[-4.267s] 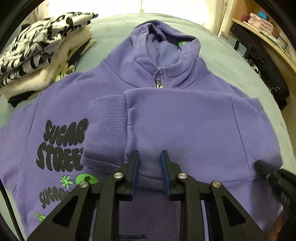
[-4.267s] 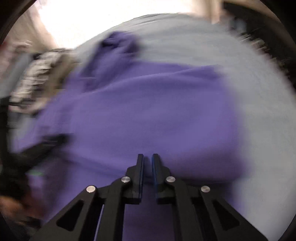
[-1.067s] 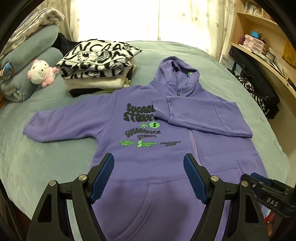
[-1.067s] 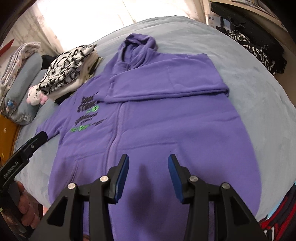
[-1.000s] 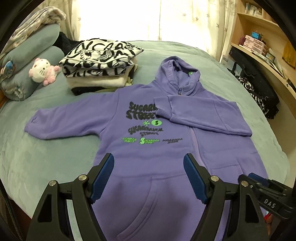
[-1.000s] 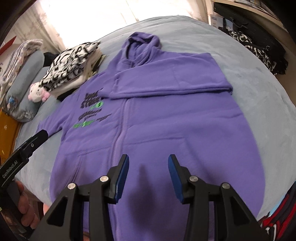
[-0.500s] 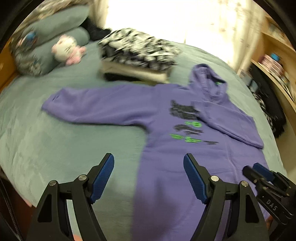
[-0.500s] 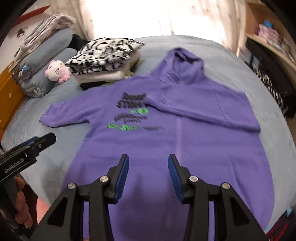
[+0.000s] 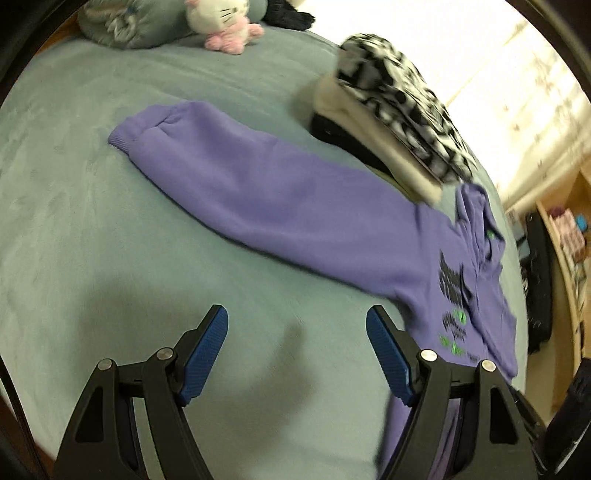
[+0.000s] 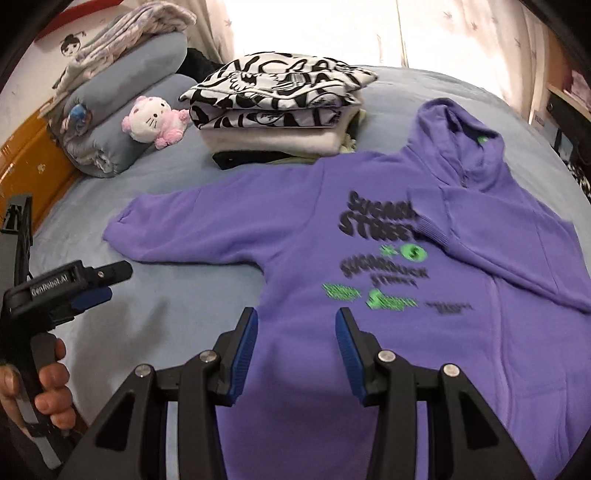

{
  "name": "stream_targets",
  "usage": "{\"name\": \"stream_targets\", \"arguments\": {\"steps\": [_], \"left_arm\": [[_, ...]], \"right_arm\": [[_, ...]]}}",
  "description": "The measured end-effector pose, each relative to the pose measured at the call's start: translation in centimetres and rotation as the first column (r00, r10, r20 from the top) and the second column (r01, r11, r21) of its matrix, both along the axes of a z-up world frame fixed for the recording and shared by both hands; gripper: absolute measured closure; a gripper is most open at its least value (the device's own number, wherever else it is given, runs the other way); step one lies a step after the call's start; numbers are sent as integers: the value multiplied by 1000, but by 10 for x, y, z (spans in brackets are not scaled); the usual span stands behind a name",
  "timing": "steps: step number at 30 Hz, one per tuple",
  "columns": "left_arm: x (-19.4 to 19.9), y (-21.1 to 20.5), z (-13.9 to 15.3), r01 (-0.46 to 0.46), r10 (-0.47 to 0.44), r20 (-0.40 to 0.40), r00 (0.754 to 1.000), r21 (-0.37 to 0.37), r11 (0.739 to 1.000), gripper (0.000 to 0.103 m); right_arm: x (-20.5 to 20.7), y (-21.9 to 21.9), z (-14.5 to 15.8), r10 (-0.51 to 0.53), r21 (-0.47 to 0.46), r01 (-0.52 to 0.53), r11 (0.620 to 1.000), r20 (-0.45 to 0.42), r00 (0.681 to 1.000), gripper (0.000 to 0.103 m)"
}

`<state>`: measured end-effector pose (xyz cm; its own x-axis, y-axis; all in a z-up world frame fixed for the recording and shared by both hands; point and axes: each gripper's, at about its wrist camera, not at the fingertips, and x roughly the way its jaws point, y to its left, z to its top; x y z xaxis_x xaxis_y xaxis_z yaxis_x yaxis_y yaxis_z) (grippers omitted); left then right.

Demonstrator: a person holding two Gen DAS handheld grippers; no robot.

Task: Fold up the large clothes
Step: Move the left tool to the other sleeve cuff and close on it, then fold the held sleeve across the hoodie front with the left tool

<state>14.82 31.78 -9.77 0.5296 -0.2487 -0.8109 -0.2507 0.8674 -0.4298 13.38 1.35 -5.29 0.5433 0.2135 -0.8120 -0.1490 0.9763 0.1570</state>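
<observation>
Black print on the purple hoodie's (image 10: 332,236) chest reads "SUGAR" over "STREET", the rest blurred, green lines below unreadable. "GenRobot.AI" shows in white on the left gripper (image 10: 92,286) body.

Daylight thru curtains (image 10: 461,33) behind folded stack (image 10: 280,92) — blown out white, both views. Bed (image 9: 74,221) evenly lit, fairly bright. Soft shadow on bedcover just ahead of left gripper (image 9: 297,345). Motion blur: hoodie (image 10: 295,229) print smeared, stack streaked in left view. Fisheye bend strong twd edges — black vignette at corners. Near jaws sharp.
</observation>
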Motion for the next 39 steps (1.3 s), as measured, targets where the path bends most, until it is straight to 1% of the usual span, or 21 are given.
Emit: {"name": "stream_targets", "arguments": {"steps": [4,6,8,10,13,16,17,18,19,20,21,22,23,24,27,31,33,35,36,37,39], "left_arm": [[24,46,-24,-42,44,20,999,-117,992,27],[34,64,-35,-76,79,15,997,-133,988,27],[45,82,-47,-94,99,18,995,-171,981,27],[57,100,-62,-106,113,15,993,-242,964,27],[70,113,-69,-121,139,46,989,-279,953,27],[86,117,-73,-142,168,67,984,-287,947,27],[92,119,-74,-152,179,71,981,-285,946,30],[97,118,-74,-167,192,71,979,-264,950,36],[100,120,-72,-179,200,68,978,-232,956,56],[103,118,-72,-193,208,59,976,-197,961,79],[106,116,-71,-203,215,50,975,-178,963,84],[105,117,-71,-205,218,52,975,-186,961,89],[103,117,-68,-212,228,59,972,-196,957,92],[102,114,-65,-217,233,65,970,-191,957,92],[94,102,-39,-216,232,118,966,-133,967,93],[85,66,12,-152,168,225,960,-88,985,94],[83,38,39,-99,108,280,954,-46,994,94],[80,2,67,-32,31,335,942,-2,999,94],[80,-13,77,-6,1,352,936,14,1000,94],[78,-36,91,36,-49,372,927,41,998,94],[75,-70,106,95,-118,400,909,76,993,94]], "right_arm": [[29,26,-13,15,-4,-15,1000,-16,1000,59],[42,39,-18,22,-12,-22,1000,-20,1000,59],[52,49,-23,26,-8,-26,1000,-25,999,59],[61,58,-28,35,9,-35,999,-40,999,59],[69,69,-34,56,21,-55,998,-47,997,59],[71,74,-41,72,2,-72,997,-61,996,59],[71,74,-43,72,-2,-73,997,-67,995,59],[71,73,-45,71,-4,-72,997,-73,995,59],[70,72,-46,70,-2,-71,998,-76,995,59],[69,70,-46,70,4,-70,998,-77,995,59],[68,69,-45,70,6,-70,998,-77,995,59],[66,67,-44,71,11,-71,997,-78,994,59],[65,65,-43,72,14,-72,997,-79,994,59],[63,62,-42,73,16,-72,997,-78,994,59],[56,51,-34,50,2,-50,999,-55,997,59],[44,26,-23,8,23,-7,1000,-43,999,59],[37,11,-17,-18,30,19,999,-33,999,59],[29,-6,-12,-52,34,53,998,-23,998,59],[26,-13,-10,-64,39,65,997,-22,998,59],[21,-25,-8,-85,48,86,995,-21,996,59],[16,-39,-5,-113,54,113,992,-17,994,59]]}}
